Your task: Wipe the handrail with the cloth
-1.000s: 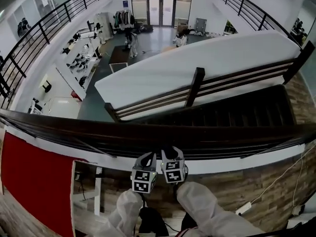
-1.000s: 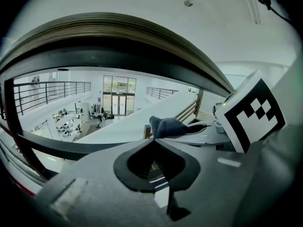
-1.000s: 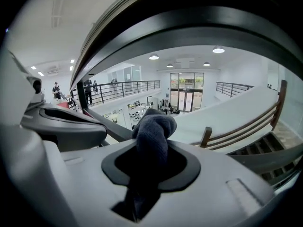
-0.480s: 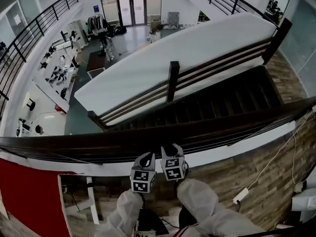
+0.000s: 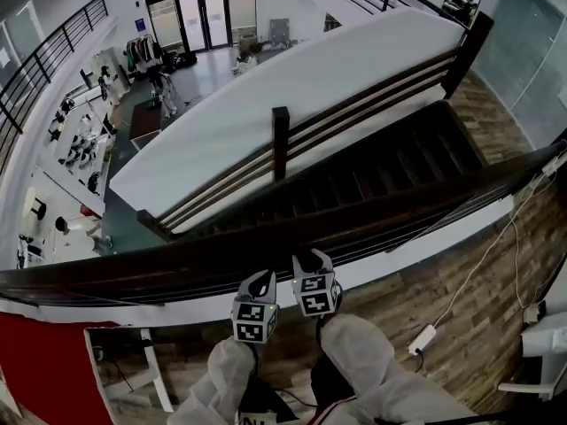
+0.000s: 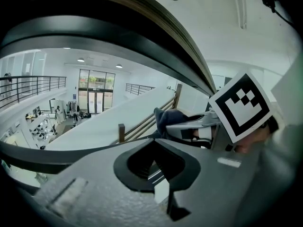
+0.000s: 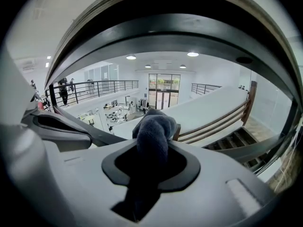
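Observation:
A dark wooden handrail (image 5: pixel 399 206) crosses the head view, rising from lower left to upper right. Both grippers sit side by side just on my side of it. My right gripper (image 5: pixel 307 264) is shut on a dark grey-blue cloth (image 7: pixel 154 131), which bulges out past the jaws and lies just under the rail. My left gripper (image 5: pixel 260 283) is beside it, jaws together with nothing in them. The left gripper view shows the cloth (image 6: pixel 168 119) in the neighbouring gripper. The rail arcs overhead as a dark band in both gripper views (image 6: pixel 94 27) (image 7: pixel 165 32).
Beyond the rail drops an open hall with a dark staircase (image 5: pixel 381 171) and its own brown railing post (image 5: pixel 281 140). On the wooden floor on my side are a white cable with a power strip (image 5: pixel 423 337), white furniture (image 5: pixel 540 343) and a red panel (image 5: pixel 40 361).
The head view has swung, so the handrail now tilts up to the right and the stairs sit further left. Both grippers keep their place side by side at the rail.

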The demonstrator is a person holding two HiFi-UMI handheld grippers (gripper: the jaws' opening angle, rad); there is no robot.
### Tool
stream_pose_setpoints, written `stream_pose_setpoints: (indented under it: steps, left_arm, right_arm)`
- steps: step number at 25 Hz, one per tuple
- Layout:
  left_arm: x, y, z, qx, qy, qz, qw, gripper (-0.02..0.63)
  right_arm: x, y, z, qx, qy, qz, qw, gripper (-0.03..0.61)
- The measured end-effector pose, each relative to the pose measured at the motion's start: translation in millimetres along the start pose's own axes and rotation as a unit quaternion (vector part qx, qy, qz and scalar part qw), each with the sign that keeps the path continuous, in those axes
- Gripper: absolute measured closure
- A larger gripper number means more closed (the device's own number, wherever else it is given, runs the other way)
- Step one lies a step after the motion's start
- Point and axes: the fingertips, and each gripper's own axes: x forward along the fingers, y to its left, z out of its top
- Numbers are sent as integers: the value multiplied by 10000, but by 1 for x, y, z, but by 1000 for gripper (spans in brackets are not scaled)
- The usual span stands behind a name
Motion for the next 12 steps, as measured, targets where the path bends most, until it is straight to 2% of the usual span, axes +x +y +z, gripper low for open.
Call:
stream_pose_setpoints:
  steps: [12]
  left_arm:
    - [65, -65, 9, 46, -11, 94, 9999, 612]
  right_arm:
    - [-10, -106, -12, 4, -63, -54, 10000, 485]
